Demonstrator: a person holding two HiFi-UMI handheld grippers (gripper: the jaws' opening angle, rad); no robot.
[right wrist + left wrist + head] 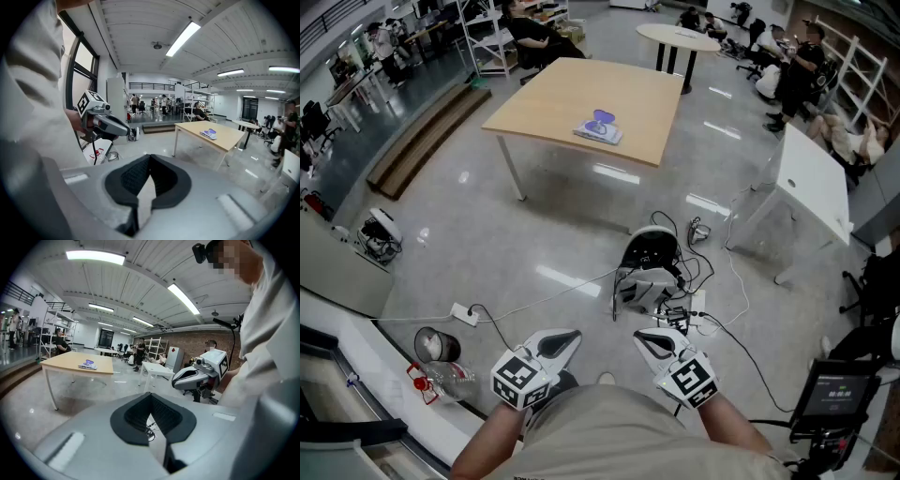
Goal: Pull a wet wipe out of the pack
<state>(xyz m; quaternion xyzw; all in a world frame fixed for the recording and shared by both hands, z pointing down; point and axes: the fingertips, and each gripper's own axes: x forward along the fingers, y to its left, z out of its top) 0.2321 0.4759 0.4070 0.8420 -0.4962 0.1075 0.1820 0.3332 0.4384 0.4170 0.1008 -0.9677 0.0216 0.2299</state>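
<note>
The bench [546,98] stands at my 12 o'clock, well apart from me: a pale wooden top on white legs, set on a glossy grey floor [487,234]. The wet wipe pack [598,127] lies flat on it, at about 5 o'clock from the top's middle, near the edge facing me. On the floor at 1 o'clock lie tangled cables [694,314]; at 10 o'clock, a white power strip [465,314].
</note>
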